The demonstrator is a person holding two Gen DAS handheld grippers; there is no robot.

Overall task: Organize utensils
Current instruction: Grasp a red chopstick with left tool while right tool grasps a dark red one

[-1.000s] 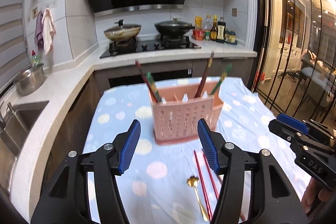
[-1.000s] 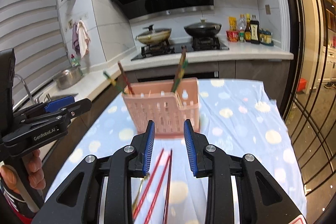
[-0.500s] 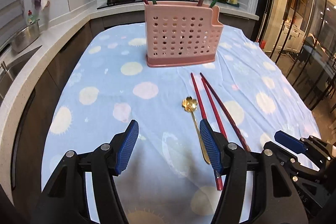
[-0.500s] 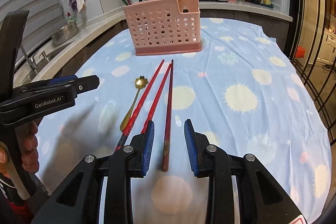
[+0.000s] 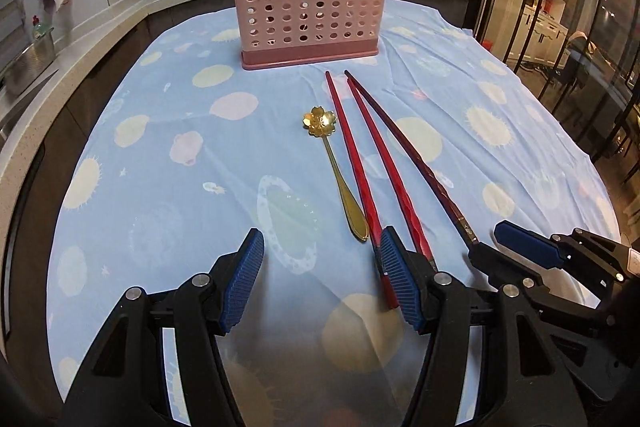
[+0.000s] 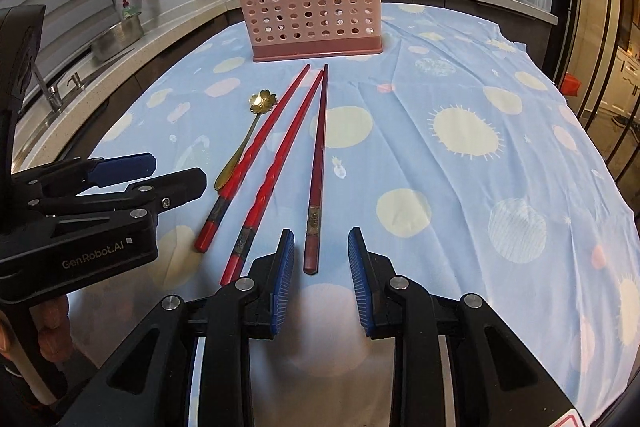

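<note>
Right claw (image 6: 319,269) had its jaws closing with nothing pinched yet — the butt of the dark red chopstick (image 6: 317,163) lay just ahead of the gap, pads clear of it. To its left lay two bright red chopsticks (image 6: 276,163), splayed at the near ends and converging toward the far tips, then the gold flower spoon (image 6: 244,143) beside them. Left claw (image 5: 320,285) stood released and empty, low over bare cloth; its right pad sat over the near end of a bright red chopstick, contact unclear.

Straight ahead of both claws, past the chopstick tips, stood the pink perforated holder (image 6: 310,9), already carrying several green and brown chopsticks. Judgement: task partly done — some utensils were in, three chopsticks and the spoon remained on the counter (image 6: 460,167). Step in hand looked like picking the dark red chopstick.

Room: the blue spotted cloth to the right of the right claw was bare out to the counter edge; the cloth hung over that edge. The two claws sat near each other, so the left side was tighter. Lane from the claws to the holder was open apart from the utensils themselves. Sink and stove counter lay well beyond the left and far edges.
</note>
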